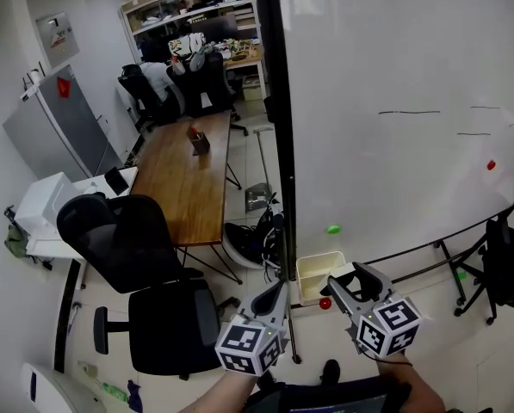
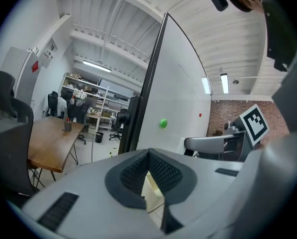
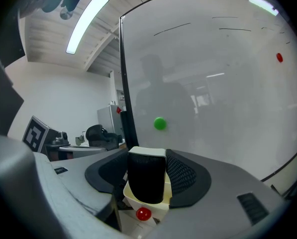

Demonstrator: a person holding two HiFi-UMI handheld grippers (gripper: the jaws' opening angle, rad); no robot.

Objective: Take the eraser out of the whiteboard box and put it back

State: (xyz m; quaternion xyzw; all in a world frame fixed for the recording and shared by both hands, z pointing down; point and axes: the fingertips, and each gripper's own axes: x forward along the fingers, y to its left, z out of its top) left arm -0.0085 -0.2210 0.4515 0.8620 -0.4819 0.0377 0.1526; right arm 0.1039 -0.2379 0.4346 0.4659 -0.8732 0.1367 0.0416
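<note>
- Two grippers sit low before the whiteboard [image 1: 394,101] in the head view. The left gripper [image 1: 276,292] is just beside the box [image 1: 311,269] and the right gripper [image 1: 353,284] is over its near edge, with both forearms reaching forward.
- Left gripper view: jaws pressed together at the tips with nothing between them, the box just beyond.
- Right gripper view: jaws pinch the eraser [image 3: 147,180] upright, directly above the box. I cannot tell whether it is being lifted out or returned. Returning means lowering it straight in, then spreading the jaws.

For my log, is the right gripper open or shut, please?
Shut: the right gripper clamps the black eraser between both pads, over the cream box.
</note>
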